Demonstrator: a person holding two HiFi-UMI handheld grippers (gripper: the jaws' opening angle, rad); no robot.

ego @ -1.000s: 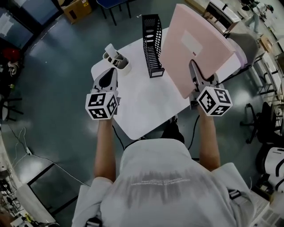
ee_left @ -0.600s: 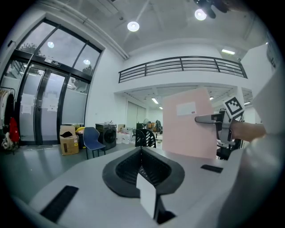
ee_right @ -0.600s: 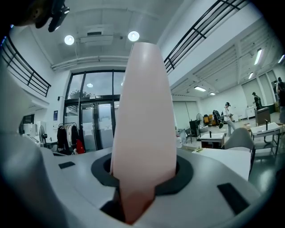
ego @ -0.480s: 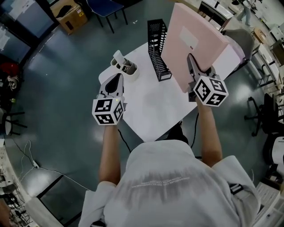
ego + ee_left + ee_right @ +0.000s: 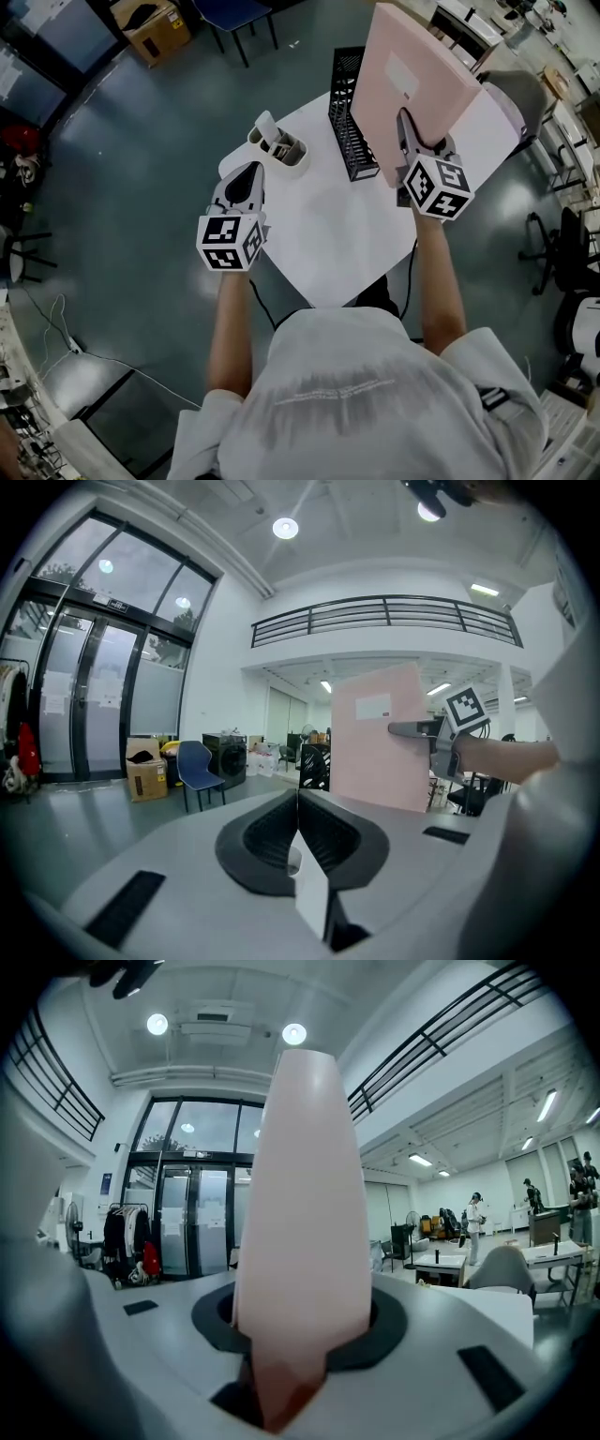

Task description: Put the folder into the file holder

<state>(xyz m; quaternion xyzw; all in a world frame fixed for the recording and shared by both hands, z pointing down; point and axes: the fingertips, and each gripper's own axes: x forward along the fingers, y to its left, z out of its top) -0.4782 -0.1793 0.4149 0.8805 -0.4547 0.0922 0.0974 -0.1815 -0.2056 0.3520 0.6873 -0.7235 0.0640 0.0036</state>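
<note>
The right gripper (image 5: 405, 127) has its jaws part open and clamped on the lower edge of a large pale pink card folder (image 5: 422, 75), holding it upright in the air over the far right side of the white table (image 5: 328, 234). Looking along those jaws, the pink folder (image 5: 305, 1194) fills the gap between them and rises straight up, edge on.

Just left of the folder stands the tall black mesh file holder (image 5: 349, 112), upright on the table with its open top upward. From above, the folder's lower corner overlaps the holder's right wall; I cannot tell whether they touch.

The left gripper (image 5: 247, 174) hangs over the table's near left edge with its jaws pressed together and nothing between them. Just beyond its tips sits a white round cup (image 5: 281, 150) with a white piece standing in it, to the left of the holder and apart from the folder.

Off the table, a brown cardboard box (image 5: 150, 23) and a blue chair (image 5: 230, 11) stand on the dark floor, and a grey office chair (image 5: 525, 89) waits behind the folder.
</note>
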